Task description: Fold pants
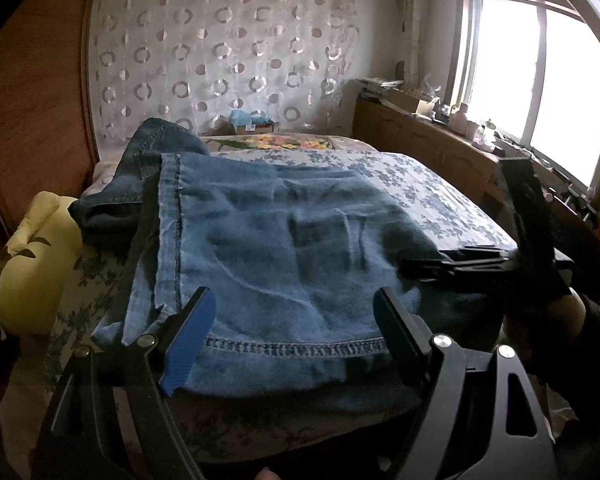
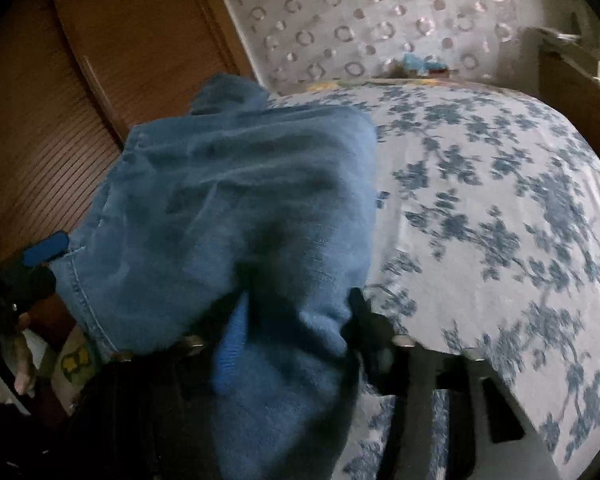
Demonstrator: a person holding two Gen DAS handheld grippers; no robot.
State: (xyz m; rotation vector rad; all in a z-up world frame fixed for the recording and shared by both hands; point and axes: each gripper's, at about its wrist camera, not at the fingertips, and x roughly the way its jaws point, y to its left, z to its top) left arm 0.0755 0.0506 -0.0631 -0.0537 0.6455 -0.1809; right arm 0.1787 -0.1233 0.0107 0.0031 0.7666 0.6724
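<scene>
Blue denim pants (image 1: 284,240) lie folded in a wide flat stack on the floral bed sheet (image 1: 432,192), with a darker part (image 1: 156,140) bunched at the far left. My left gripper (image 1: 296,334) is open at the near hem, one finger on each side of a wide stretch of the stitched edge. My right gripper (image 1: 414,270) comes in from the right at the stack's right edge. In the right wrist view the pants (image 2: 236,184) bunch up between its fingers, and my right gripper (image 2: 296,332) is shut on that fold. The picture there is blurred.
A yellow cushion (image 1: 32,264) lies at the bed's left edge beside a wooden wardrobe (image 1: 36,92). A low wooden cabinet (image 1: 420,136) with clutter runs under the bright window (image 1: 540,76). A small box (image 1: 252,120) sits at the bed's far end before a patterned curtain.
</scene>
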